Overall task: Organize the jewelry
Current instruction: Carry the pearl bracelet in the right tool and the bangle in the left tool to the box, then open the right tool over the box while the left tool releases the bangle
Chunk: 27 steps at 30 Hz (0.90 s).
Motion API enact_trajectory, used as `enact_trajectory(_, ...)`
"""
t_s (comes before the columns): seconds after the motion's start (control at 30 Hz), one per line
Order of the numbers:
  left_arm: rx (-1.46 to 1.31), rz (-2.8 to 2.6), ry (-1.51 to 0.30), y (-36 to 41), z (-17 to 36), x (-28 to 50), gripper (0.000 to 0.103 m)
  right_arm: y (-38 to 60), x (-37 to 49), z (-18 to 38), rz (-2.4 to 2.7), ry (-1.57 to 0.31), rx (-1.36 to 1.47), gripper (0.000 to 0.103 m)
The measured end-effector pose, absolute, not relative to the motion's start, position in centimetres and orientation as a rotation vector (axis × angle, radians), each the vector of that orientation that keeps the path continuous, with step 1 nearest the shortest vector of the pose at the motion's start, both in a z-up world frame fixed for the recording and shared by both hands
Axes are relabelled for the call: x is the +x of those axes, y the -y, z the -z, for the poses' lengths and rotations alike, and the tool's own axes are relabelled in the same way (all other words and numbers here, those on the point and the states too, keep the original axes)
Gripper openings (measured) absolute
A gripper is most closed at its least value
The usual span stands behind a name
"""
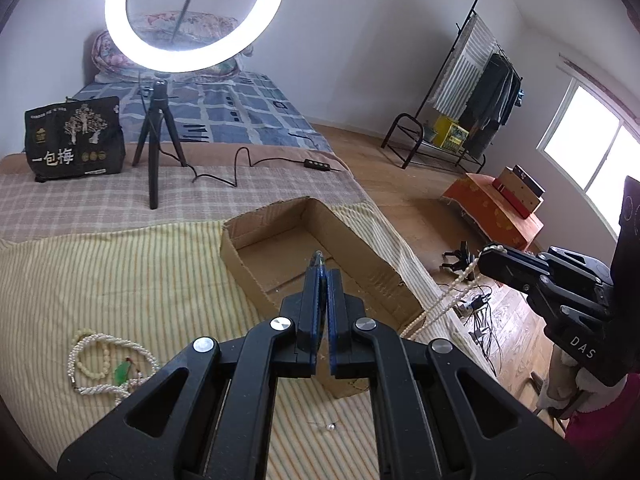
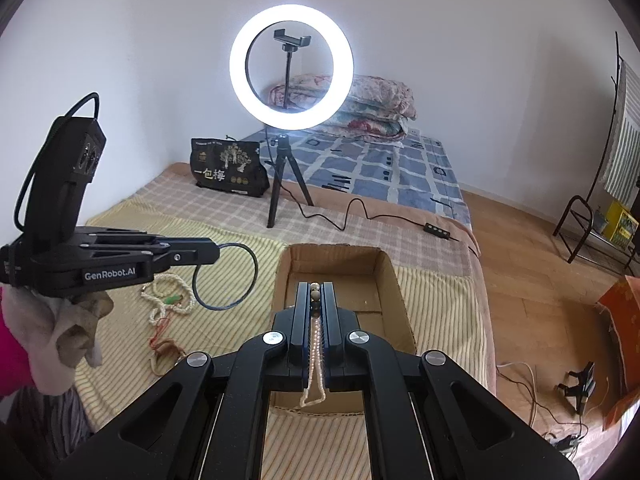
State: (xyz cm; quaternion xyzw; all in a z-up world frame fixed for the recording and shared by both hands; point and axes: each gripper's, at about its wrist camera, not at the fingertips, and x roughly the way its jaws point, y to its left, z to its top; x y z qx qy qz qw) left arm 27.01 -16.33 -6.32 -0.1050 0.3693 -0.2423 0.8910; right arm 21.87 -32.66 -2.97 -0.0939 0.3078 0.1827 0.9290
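Observation:
An open cardboard box point(image 1: 362, 262) point(image 2: 390, 280) lies on the striped bed cover. My left gripper point(image 1: 323, 270) point(image 2: 216, 250) is shut on a thin dark bangle point(image 2: 225, 276), seen edge-on at its tips point(image 1: 318, 258), and holds it above the cover left of the box. My right gripper point(image 2: 315, 286) point(image 1: 486, 256) is shut on a pearl necklace point(image 2: 316, 352); its strand hangs down beside the box's right side point(image 1: 444, 300). A pile of pearl and bead strands with a green pendant point(image 1: 108, 360) point(image 2: 168, 300) lies on the cover to the left. A small pearl earring point(image 1: 330, 426) lies near the front.
A ring light on a tripod point(image 1: 160, 136) point(image 2: 290, 68) stands behind the box, its cable and switch point(image 1: 318, 164) trailing right. A black bag point(image 1: 74, 144) point(image 2: 230, 172) sits at the back left. The bed edge drops to the wooden floor point(image 1: 420, 184) on the right, with cables there.

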Motion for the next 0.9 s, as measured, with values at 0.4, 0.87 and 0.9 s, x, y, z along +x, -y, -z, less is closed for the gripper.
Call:
enact_trajectory(0.4,-0.189,0.519,-0.856,21.4,10.4,29.5,0.001,35.8,24.7,7.3,-0.332,-0.723,-0.142,0.003)
enact_trajectory(0.87,-0.117,0.476,-0.869,22.2,11.9,30.8,0.002,36.9,25.4,10.6,-0.304,-0.81,-0.125,0.011)
enact_trajectory(0.9,-0.109,0.471,-0.866,22.2,11.8,30.7,0.004,36.9,25.4,10.5,-0.291,-0.809,-0.13,0.028)
